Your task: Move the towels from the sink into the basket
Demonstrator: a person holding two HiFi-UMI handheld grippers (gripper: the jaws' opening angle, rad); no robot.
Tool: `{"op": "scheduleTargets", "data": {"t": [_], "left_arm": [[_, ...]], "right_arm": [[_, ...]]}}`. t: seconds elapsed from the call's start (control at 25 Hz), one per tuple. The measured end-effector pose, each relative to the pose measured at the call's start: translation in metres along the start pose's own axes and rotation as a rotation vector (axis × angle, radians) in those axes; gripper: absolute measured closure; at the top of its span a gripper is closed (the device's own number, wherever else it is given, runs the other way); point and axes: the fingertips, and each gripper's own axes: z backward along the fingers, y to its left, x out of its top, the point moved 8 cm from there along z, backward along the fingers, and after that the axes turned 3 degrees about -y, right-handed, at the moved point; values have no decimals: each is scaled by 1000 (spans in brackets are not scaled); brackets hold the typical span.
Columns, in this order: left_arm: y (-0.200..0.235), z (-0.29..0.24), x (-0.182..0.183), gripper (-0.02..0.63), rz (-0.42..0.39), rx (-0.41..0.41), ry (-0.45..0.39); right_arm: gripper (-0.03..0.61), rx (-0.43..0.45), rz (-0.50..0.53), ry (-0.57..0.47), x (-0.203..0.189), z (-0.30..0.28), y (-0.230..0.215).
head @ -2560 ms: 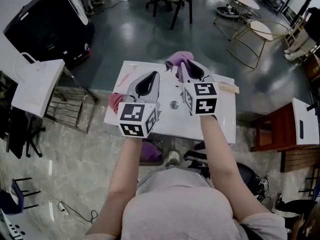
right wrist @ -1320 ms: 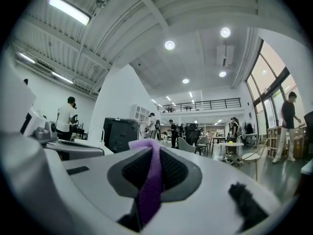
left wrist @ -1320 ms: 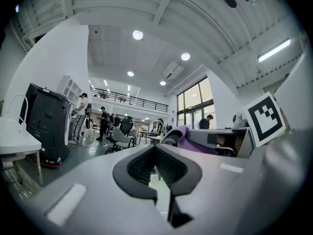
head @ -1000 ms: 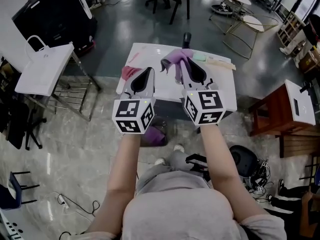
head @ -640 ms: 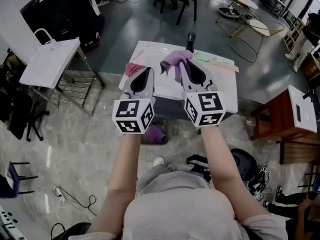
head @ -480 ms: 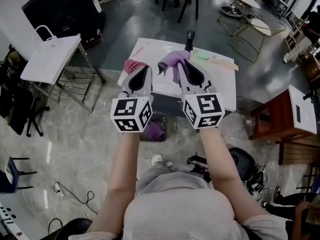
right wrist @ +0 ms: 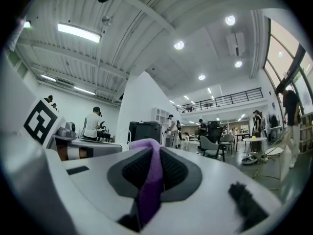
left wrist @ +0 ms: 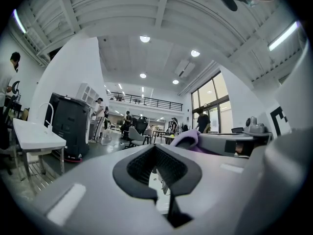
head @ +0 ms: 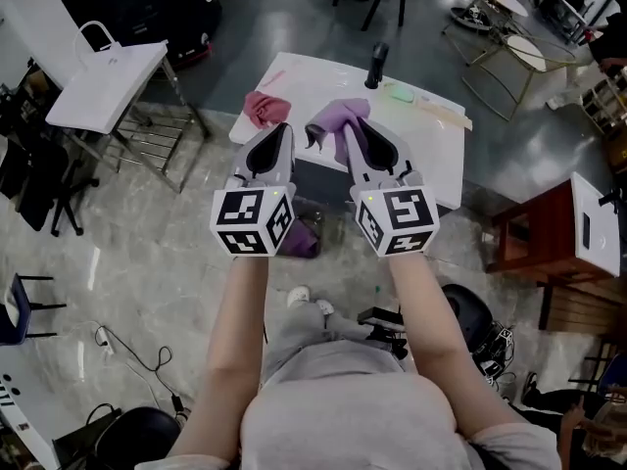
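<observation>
One purple towel hangs pinched in the closed right gripper over the white counter, the left gripper shut on nothing — better to hold this pinch firm and lower the towel well inside the basket — only then open.

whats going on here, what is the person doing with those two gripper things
A person holds a gripper in each hand at the near edge of a white sink counter. The right gripper is shut on a purple towel, which hangs from its tips. The left gripper is shut with nothing in it. A pink towel lies on the counter's left corner, not yet picked up.
</observation>
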Motion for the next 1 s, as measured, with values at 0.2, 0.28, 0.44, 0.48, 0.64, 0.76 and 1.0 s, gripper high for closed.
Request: {"op": "scheduleTargets", "data": {"t": [0.2, 0.28, 0.44, 0.48, 0.64, 0.76, 1.0], "left_arm": [[1, 2, -5, 607, 10, 15, 10], [3, 0, -6, 607, 10, 17, 13], [11, -3, -7, 607, 5, 10, 21], [13, -4, -8, 607, 1, 7, 22], [25, -7, -13, 607, -28, -10, 20], [36, -9, -23, 607, -41, -20, 34], [57, -2, -56, 607, -30, -17, 69]], "right_arm": [[522, 30, -13, 9, -7, 0, 3], [522, 42, -17, 7, -9, -3, 4], [522, 54, -23, 11, -13, -10, 11], [522, 56, -25, 12, -14, -11, 12], [520, 84, -20, 27, -25, -20, 22], [520, 102, -6, 51, -38, -28, 29], [520, 120, -34, 101, -77, -41, 45]]}}
